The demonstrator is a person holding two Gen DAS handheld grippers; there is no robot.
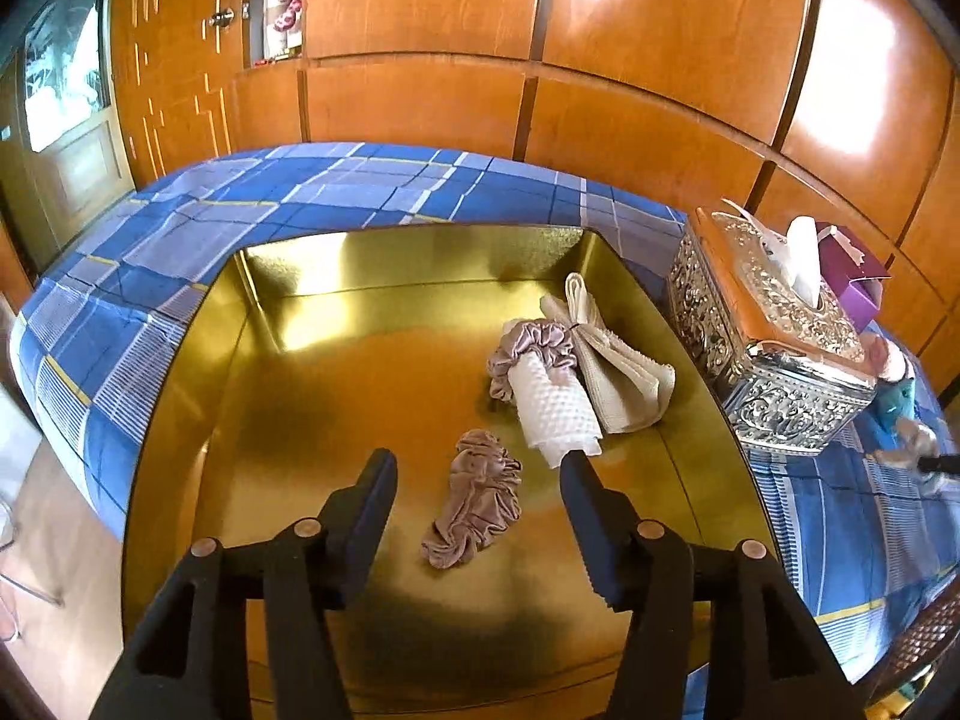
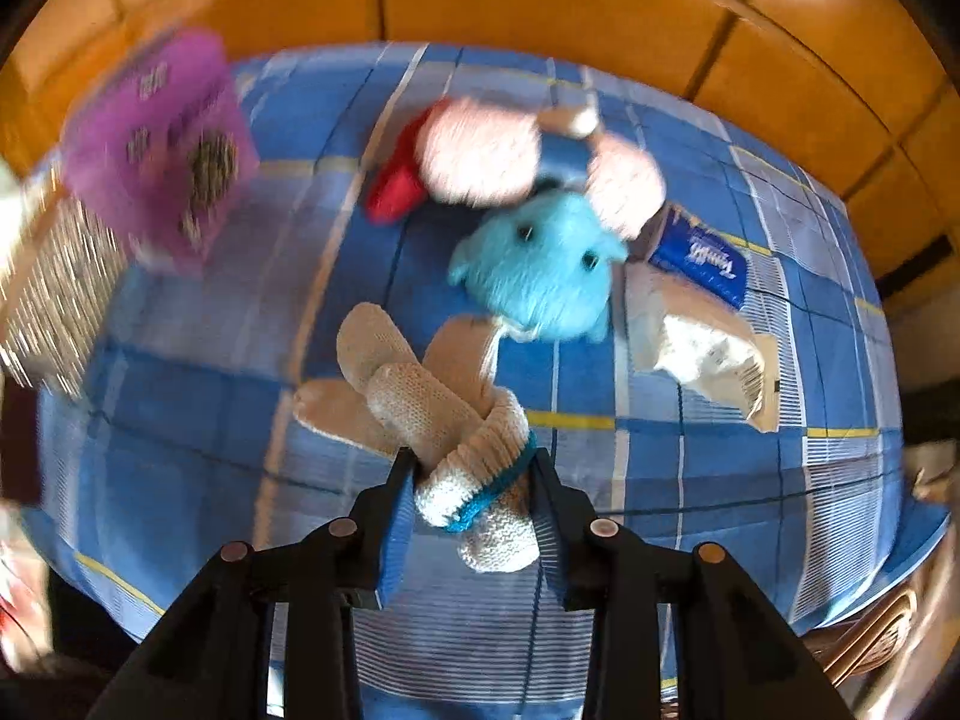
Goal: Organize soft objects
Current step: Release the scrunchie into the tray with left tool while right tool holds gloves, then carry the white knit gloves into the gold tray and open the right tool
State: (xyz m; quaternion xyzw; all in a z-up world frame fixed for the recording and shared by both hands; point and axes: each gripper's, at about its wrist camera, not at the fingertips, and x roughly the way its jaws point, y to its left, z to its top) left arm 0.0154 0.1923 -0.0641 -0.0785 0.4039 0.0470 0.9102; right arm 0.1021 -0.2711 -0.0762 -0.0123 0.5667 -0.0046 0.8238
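In the left wrist view a gold tray holds a loose mauve scrunchie, a rolled white cloth with a second scrunchie around it, and a tied beige cloth. My left gripper is open and empty just above the loose scrunchie. In the right wrist view my right gripper is shut on the cuff of white knitted gloves with a blue band, held above the blue checked cloth. A blue plush toy with pink parts lies beyond.
A silver tissue box stands right of the tray, with a purple box behind it. A tissue packet and a crumpled white wrapper lie right of the plush. Wooden wall panels stand behind the table.
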